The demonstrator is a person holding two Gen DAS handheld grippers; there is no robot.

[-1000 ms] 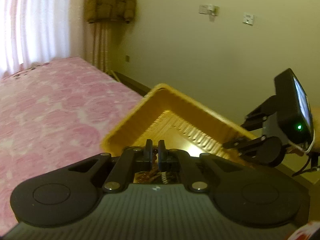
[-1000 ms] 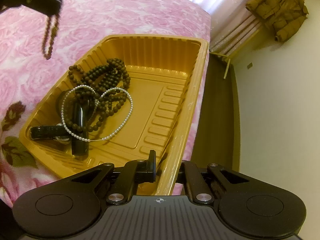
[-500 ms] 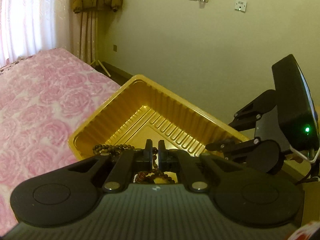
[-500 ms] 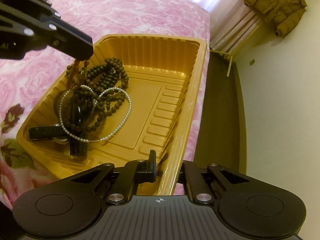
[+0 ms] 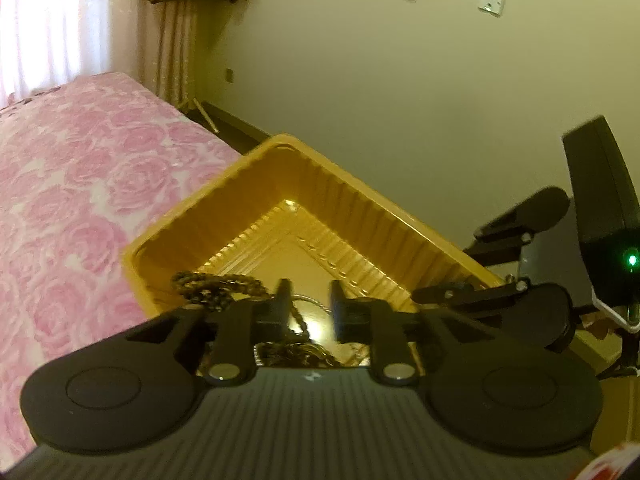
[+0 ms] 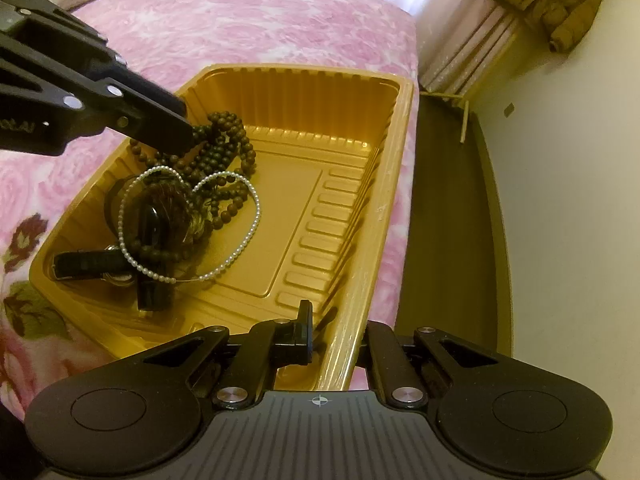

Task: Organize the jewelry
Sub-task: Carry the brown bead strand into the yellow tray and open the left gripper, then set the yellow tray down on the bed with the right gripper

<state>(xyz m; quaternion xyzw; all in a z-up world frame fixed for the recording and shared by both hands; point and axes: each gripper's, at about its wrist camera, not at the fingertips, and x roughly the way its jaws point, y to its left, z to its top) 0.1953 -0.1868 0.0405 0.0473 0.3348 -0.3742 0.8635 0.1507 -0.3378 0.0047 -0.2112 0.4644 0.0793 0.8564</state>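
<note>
- Step in hand: release of a brown bead string (image 6: 224,148) into the tray (image 6: 344,184). The left gripper (image 5: 308,304) hangs over the tray's left end; its jaws have just been opening and now stand a little apart.
- In the left wrist view a thin beaded strand (image 5: 298,320) still runs down between the parted jaws, beside the left finger (image 5: 282,300). Whether the pad still presses on it cannot be told; the gap suggests the strand is free.
- In the right wrist view the left gripper enters from the upper left of the frame, its tip just over the bead pile.
- Tray contents, all at its left half: the brown beads at the top, a pearl strand (image 6: 248,216) looped across them, and a dark watch (image 6: 120,260) with its straps below. The tray's right half is bare.
- The tray lies on a bed (image 6: 240,20) with a pink rose cover, its right edge at the bed's edge.
- The right gripper (image 6: 332,332) is closed on the tray's near rim at the lower centre of its frame, one finger inside the wall and one outside. It appears to steady the tray.
- Next move, as judged: open the left jaws wider so the strand drops clear, then lift straight up so no bead snags on a finger. Keep the right grip firm, as the thin tray may tip off the bed's edge.
</note>
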